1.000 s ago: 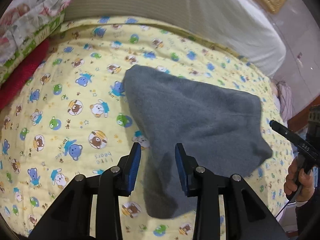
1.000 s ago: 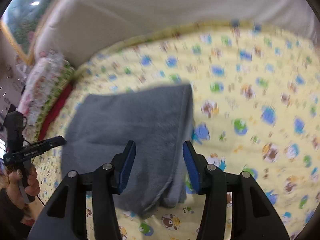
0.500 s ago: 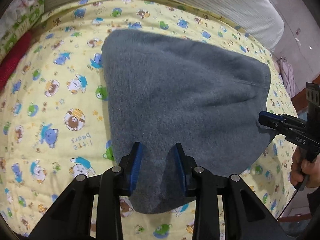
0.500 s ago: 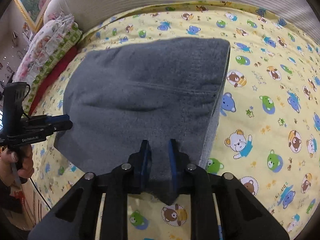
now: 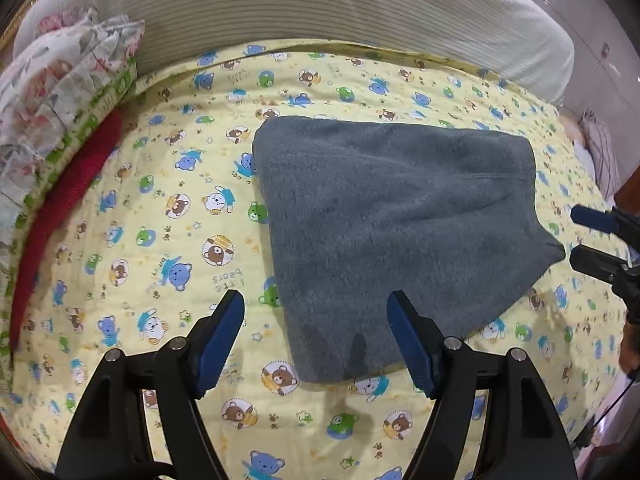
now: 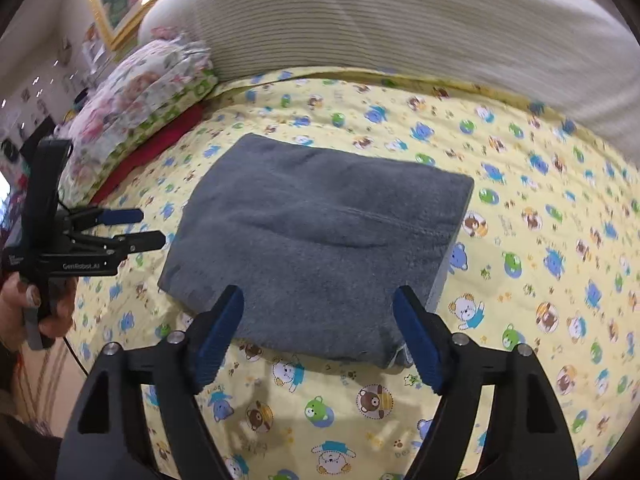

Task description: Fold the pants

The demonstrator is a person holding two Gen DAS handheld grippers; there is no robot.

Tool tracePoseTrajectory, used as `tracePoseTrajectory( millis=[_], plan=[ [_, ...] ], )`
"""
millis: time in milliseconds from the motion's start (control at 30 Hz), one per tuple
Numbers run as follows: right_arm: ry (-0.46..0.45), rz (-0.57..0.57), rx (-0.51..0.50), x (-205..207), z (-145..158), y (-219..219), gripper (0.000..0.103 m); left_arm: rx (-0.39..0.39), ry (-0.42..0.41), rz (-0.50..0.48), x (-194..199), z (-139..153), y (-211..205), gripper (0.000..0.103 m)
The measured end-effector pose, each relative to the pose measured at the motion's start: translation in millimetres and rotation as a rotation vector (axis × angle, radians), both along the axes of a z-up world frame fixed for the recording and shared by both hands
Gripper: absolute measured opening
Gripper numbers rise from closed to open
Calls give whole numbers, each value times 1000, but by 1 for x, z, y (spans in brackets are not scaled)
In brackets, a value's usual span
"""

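Observation:
The grey fleece pants (image 5: 396,224) lie folded into a compact block on the yellow bear-print bedspread (image 5: 168,240); they also show in the right wrist view (image 6: 316,240). My left gripper (image 5: 316,340) is open and empty, raised just short of the fold's near edge. It also shows in the right wrist view (image 6: 154,228), left of the pants. My right gripper (image 6: 320,336) is open and empty above the near edge. It also shows in the left wrist view (image 5: 580,236), beside the fold's right corner.
A floral pillow (image 5: 60,92) and a red cloth (image 5: 68,196) lie at the left of the bed. A pale ribbed headboard cushion (image 5: 360,12) runs along the back. A gold picture frame (image 6: 120,0) hangs on the wall.
Both grippers have let go of the pants, opened wide and drawn back from the fold. The pants now rest flat on the bedspread.

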State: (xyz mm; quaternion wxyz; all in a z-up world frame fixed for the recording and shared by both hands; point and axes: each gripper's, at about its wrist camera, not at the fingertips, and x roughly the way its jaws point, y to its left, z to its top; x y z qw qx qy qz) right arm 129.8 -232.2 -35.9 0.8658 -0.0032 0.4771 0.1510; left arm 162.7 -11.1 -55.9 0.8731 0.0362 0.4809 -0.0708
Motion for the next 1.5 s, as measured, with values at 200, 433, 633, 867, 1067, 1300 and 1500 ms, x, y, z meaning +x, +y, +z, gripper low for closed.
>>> tracePoseTrajectory(
  millis=[200, 433, 633, 867, 1067, 1300, 1500],
  plan=[
    [-1, 43, -11, -7, 3, 6, 80, 58, -40, -17, -19, 5, -9, 78],
    [-4, 50, -7, -6, 0, 7, 85, 92, -48, -29, -25, -2, -14, 79],
    [16, 58, -32, 1, -14, 11, 85, 117, -22, -52, -23, -15, -15, 79],
    [27, 95, -70, 6, -24, 21, 85, 130, -22, -24, -23, -20, -9, 81],
    [29, 120, -66, 7, -25, 26, 85, 124, -17, -7, -24, -20, -7, 81],
    [28, 125, -54, 8, -24, 26, 85, 119, -14, 4, -25, -19, -7, 82],
    [26, 124, -43, 9, -22, 26, 85, 111, -10, 17, -25, -17, -5, 82]
  ],
)
